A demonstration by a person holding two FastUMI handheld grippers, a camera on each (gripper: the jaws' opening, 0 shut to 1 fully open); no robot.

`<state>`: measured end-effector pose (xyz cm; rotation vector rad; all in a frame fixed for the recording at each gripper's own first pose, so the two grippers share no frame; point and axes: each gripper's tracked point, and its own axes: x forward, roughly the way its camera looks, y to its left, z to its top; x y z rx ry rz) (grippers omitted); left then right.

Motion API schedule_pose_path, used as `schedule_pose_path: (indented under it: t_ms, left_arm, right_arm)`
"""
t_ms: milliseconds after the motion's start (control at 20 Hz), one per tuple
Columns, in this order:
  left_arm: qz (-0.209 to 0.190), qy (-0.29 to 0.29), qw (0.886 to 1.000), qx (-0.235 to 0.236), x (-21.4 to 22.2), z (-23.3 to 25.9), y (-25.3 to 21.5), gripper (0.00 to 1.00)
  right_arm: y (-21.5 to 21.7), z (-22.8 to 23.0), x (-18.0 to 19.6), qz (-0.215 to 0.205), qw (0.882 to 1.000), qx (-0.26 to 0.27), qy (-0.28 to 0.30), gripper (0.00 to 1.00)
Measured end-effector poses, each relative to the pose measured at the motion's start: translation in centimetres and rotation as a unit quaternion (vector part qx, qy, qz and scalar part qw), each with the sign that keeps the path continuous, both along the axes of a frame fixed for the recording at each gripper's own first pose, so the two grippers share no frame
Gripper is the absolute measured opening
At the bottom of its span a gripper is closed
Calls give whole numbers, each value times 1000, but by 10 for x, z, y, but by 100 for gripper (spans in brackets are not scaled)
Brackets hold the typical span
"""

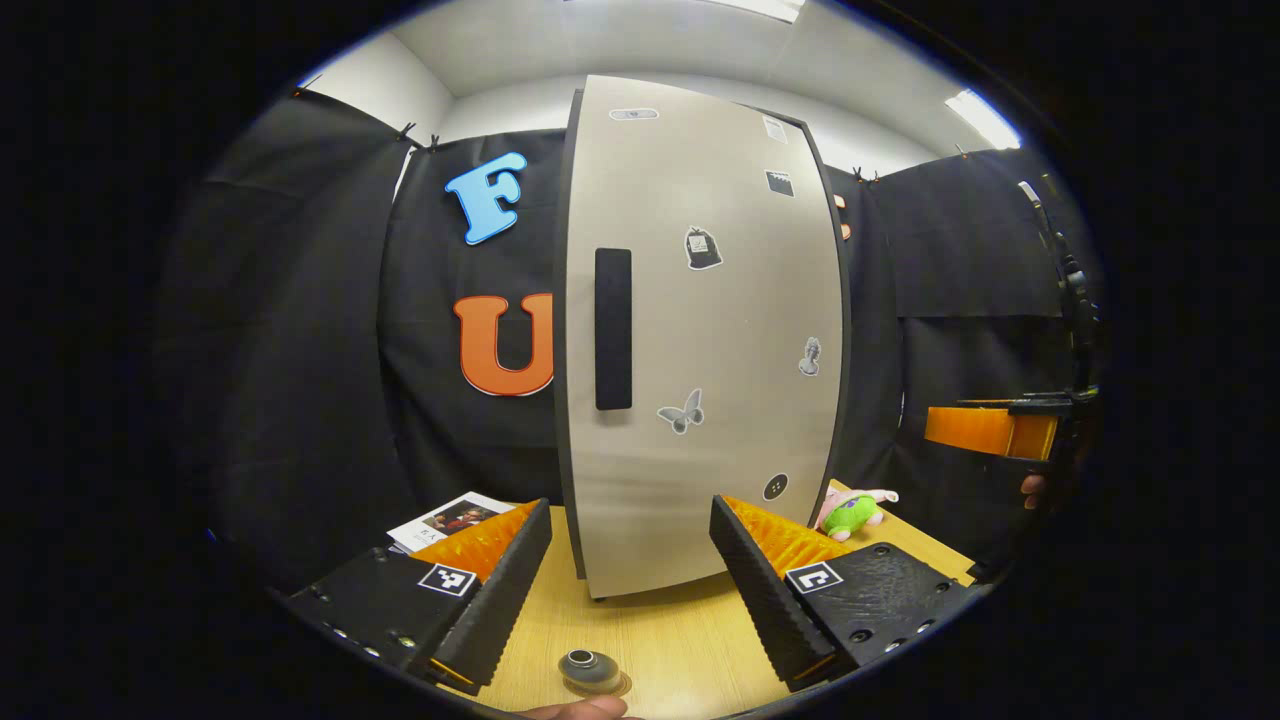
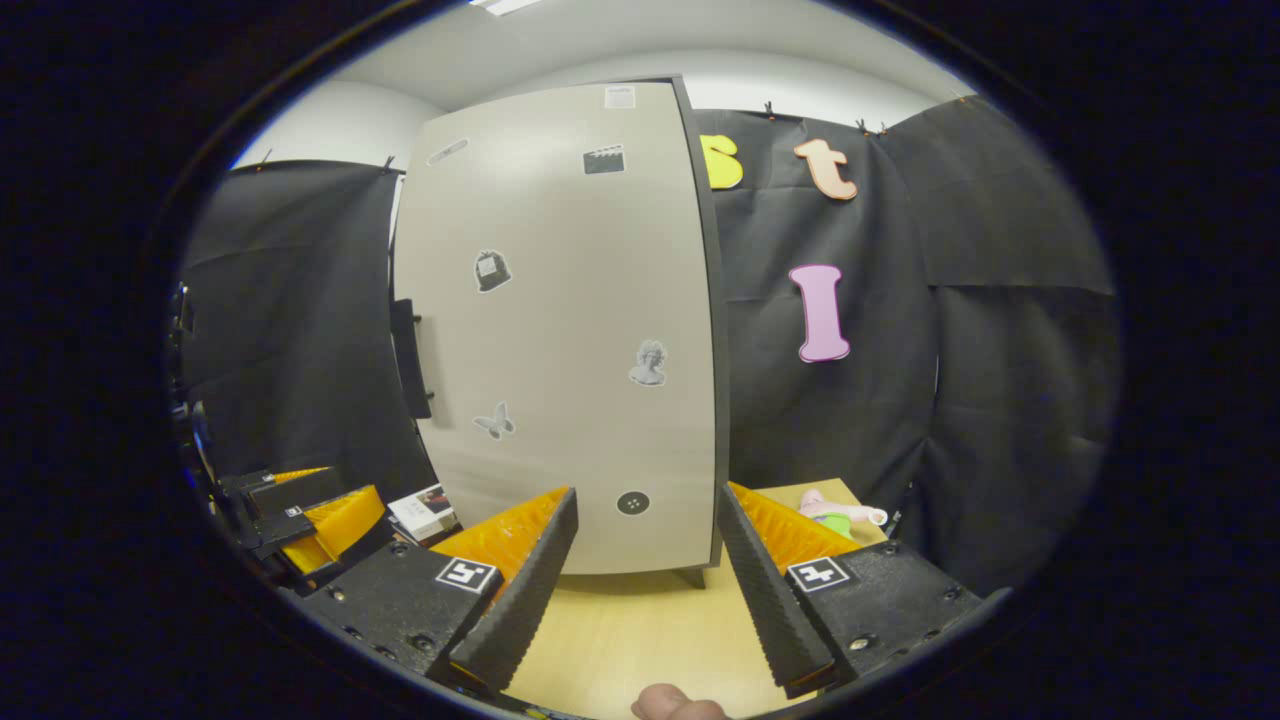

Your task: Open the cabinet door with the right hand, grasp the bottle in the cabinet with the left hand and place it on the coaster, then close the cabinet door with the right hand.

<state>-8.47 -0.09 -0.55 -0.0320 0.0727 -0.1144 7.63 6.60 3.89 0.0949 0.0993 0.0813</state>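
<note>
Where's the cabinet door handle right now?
In the left gripper view, the black handle runs vertically near the closed cabinet door's left edge, above the table.

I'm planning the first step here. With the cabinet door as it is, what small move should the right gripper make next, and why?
Probably move the right gripper, jaws open and empty, left toward the dark handle on the cabinet door. The door looks closed and nothing touches it.

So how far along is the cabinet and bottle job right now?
Nothing looks done yet. The cabinet door is shut, with its handle untouched. The left gripper and right gripper both hang open in front of the door, holding nothing. The coaster on the table carries no bottle. Still left: open the door, move the bottle, close up.
</note>
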Motion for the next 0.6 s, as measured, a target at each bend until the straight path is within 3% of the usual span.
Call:
schedule_pose_path:
  t_ms: [600]
  left_arm:
    - [4, -18, 1000, -8, -4, 8, -4, 96]
  right_arm:
    - [3, 7, -5, 4, 1000, -15, -9, 91]
